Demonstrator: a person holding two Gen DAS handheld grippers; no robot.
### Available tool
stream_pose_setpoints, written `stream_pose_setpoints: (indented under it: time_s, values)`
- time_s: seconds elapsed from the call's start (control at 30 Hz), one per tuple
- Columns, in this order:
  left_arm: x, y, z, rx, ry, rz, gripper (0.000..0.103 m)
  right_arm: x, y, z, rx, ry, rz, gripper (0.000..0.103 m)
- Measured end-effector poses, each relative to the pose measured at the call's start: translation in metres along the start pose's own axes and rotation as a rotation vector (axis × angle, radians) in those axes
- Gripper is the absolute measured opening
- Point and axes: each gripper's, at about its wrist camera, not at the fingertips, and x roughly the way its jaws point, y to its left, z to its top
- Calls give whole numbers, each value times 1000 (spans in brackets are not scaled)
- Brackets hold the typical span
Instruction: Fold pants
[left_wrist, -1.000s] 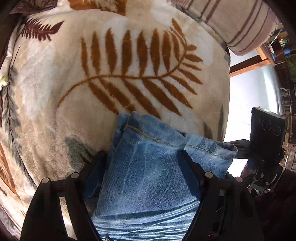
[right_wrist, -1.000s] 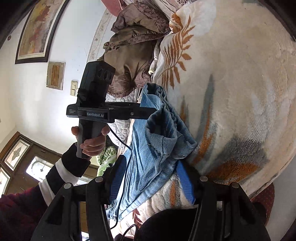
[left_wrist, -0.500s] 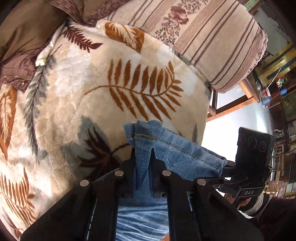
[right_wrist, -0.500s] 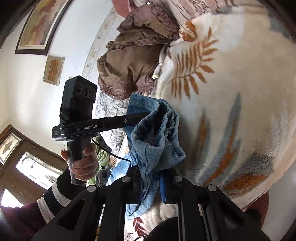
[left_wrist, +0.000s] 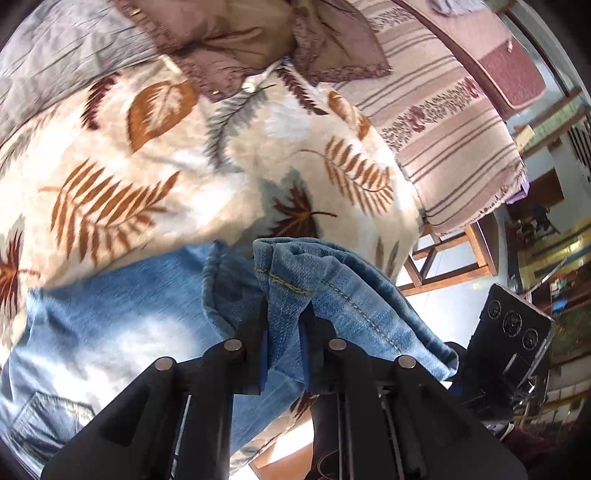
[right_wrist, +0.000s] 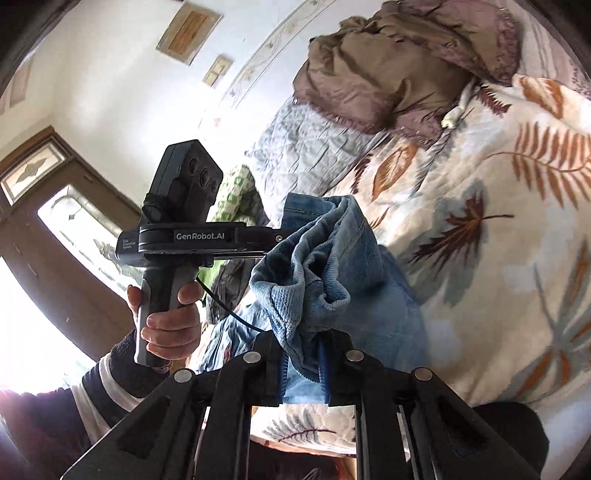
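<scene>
Both grippers, left and right, are pinching the jeans' hem, legs trailing leftward across the blanket.

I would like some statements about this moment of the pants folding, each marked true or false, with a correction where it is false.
1. The left gripper is shut on the jeans. True.
2. The right gripper is open and holds nothing. False: its jaws are shut on a bunch of denim.
3. The jeans are black. False: they are light blue denim.
4. The blanket under the jeans has a leaf print. True.
5. A bare hand holds the left gripper's handle. True.
</scene>
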Motion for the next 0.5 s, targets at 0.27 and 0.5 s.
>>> stream_pose_setpoints:
  time_s: [0.27, 0.5]
  values:
    - [4, 100, -38, -329, 44, 68, 17, 108, 33, -35, -55, 279, -36, 31]
    - [-55, 129, -62, -442, -72, 57, 38, 117, 51, -52, -102, 375, -59, 52]
